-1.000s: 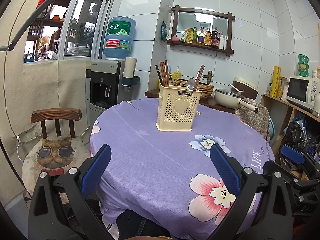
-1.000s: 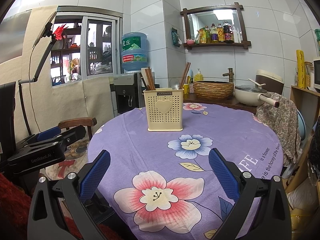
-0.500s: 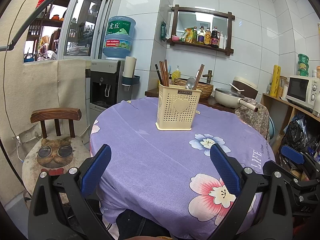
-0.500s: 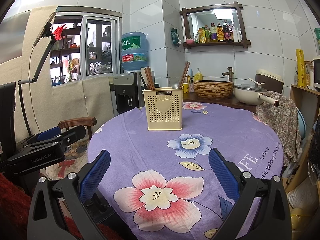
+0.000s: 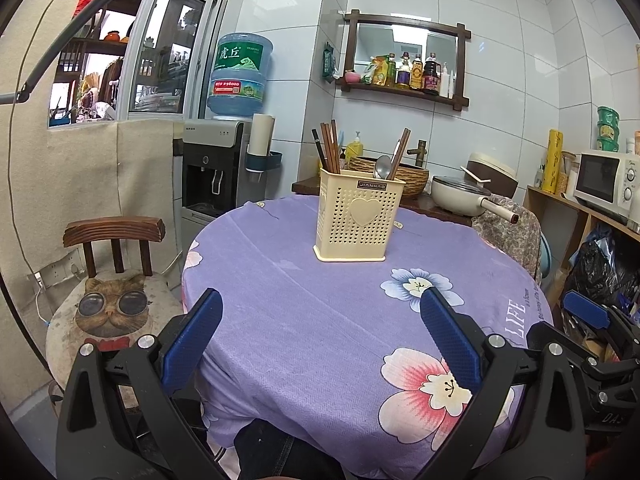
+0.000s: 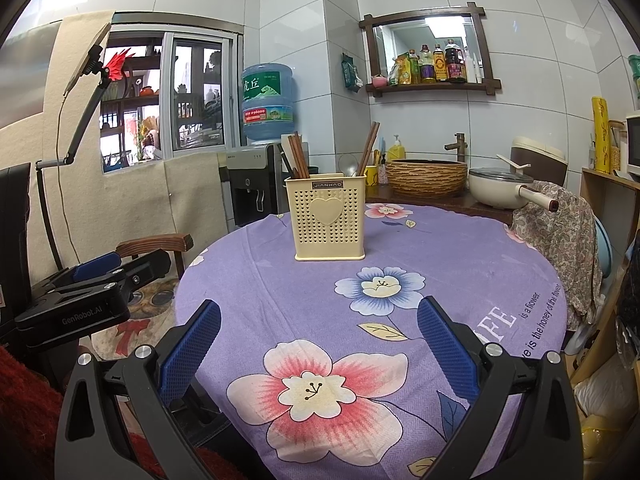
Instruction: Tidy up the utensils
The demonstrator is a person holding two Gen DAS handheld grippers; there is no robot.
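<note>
A cream perforated utensil holder [image 5: 354, 216] with a heart on its front stands upright on the far half of the round table; it also shows in the right wrist view [image 6: 330, 216]. Brown chopsticks [image 5: 326, 146] stand in its left side, more chopsticks and a metal spoon [image 5: 383, 167] in its right side. My left gripper [image 5: 320, 320] is open and empty, held low over the table's near edge. My right gripper [image 6: 318, 320] is open and empty, also near the front edge. The other gripper shows at each view's side.
The table carries a purple floral cloth [image 6: 440, 264]. A wooden chair with a cat cushion [image 5: 108, 312] stands at the left. Behind the table are a water dispenser [image 5: 218, 168], a woven basket [image 6: 426, 178], a pan [image 6: 504, 190] and a cloth-draped chair [image 6: 560, 232].
Both views have drifted very slightly. The holder sits marginally higher in the left wrist view. Both grippers stay open and nothing was taken hold of.
</note>
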